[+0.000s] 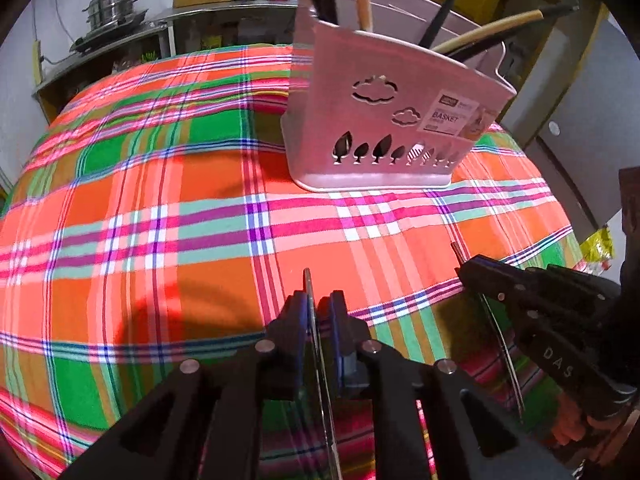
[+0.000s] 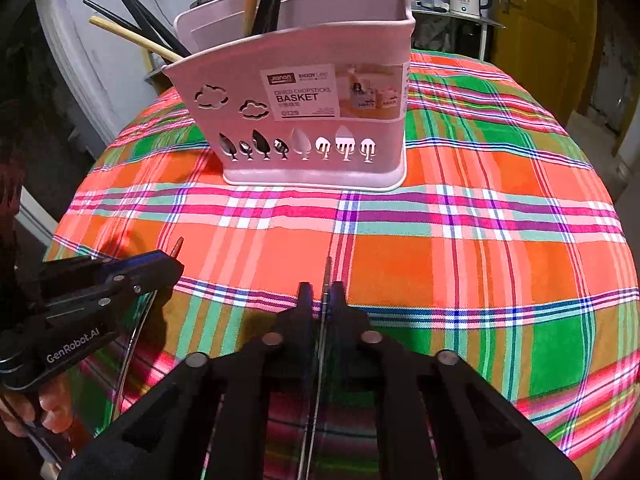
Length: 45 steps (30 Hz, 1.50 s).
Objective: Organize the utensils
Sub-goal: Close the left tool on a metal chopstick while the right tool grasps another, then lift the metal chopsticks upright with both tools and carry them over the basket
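Left wrist view: left tool (image 1: pixel 320 300) is clamped on a thin metal utensil (image 1: pixel 316 344); right tool (image 2: pixel 322 292) pinches another slim utensil (image 2: pixel 320 344). Pink basket (image 2: pixel 320 152) stands ahead on the plaid worktop (image 2: pixel 480 260). Edge-on grips could let either utensil swivel, snagging the basket rim.

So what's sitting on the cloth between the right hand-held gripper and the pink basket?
Nothing: in the right wrist view, only bare plaid tablecloth lies between the right hand-held gripper and the pink basket.
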Available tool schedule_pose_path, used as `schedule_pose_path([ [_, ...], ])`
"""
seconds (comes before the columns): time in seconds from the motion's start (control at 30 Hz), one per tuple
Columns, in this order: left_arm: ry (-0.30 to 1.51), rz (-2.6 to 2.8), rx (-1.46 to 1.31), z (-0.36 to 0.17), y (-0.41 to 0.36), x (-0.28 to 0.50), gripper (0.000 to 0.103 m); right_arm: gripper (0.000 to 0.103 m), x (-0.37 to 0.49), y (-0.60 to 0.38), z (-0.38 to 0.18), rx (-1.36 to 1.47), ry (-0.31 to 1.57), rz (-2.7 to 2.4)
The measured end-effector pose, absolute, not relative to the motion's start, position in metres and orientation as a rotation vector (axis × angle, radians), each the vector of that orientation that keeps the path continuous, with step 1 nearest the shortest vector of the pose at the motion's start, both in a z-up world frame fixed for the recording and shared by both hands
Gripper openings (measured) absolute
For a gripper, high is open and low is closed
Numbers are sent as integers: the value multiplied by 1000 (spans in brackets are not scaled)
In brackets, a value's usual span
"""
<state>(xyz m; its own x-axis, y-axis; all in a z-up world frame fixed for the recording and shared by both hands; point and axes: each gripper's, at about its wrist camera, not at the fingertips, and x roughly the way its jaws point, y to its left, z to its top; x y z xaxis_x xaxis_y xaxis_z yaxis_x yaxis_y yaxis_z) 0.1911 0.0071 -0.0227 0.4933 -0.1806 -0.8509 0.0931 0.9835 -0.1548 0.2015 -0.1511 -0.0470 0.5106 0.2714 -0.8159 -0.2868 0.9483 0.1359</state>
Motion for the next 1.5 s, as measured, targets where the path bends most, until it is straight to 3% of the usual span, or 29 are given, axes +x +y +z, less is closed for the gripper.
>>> schedule_pose_path([
  [0.07,1046,-154,-79,-23,6,192,6,5,202,-152,-47,-7,983,344],
  [0.3,1037,-162,-116,-14,11,188,5,4,196,-153,-35,10,957,373],
  [1.17,764,-254,-135,108,17,151,4,4,153,-169,74,61,678,405],
  [1.5,757,-276,-140,105,13,123,4,4,124,-173,82,55,650,407],
])
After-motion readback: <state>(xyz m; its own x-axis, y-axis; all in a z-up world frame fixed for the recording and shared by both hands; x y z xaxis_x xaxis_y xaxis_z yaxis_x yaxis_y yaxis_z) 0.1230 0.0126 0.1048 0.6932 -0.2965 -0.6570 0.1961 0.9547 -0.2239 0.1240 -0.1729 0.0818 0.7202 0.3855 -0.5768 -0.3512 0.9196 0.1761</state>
